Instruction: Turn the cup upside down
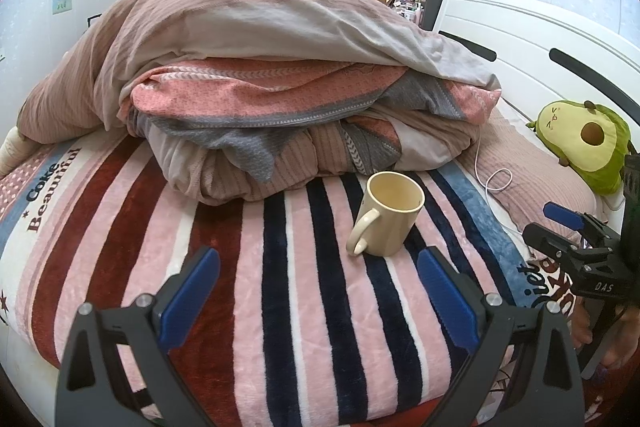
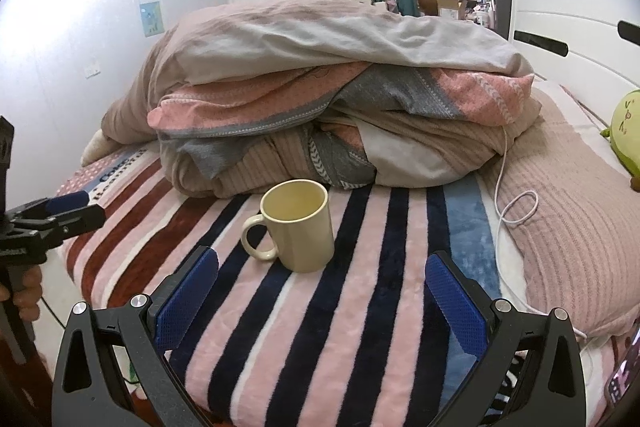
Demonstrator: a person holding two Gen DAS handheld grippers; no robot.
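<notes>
Cream cup (image 2: pixel 295 225) upright on the striped blanket (image 2: pixel 360 315), mouth up, handle toward the left in both views, nothing inside as far as visible. Right gripper (image 2: pixel 322 297) spread wide, blue pads (image 2: pixel 186 301) either side of the bare stripes just short of the cup, not touching it. Left gripper (image 1: pixel 318 301) likewise wide, holding nothing, cup (image 1: pixel 386 215) a little ahead and toward its right finger. Close behind the cup, a big heap of folded bedding (image 2: pixel 320 99) (pink, grey and beige layers) blocking the far side. White cable (image 2: pixel 516 207) looped on the blanket to the right, near a ribbed pink pillow (image 2: pixel 568 227). Avocado plush toy (image 1: pixel 584 143) by the white headboard (image 1: pixel 532 39)
</notes>
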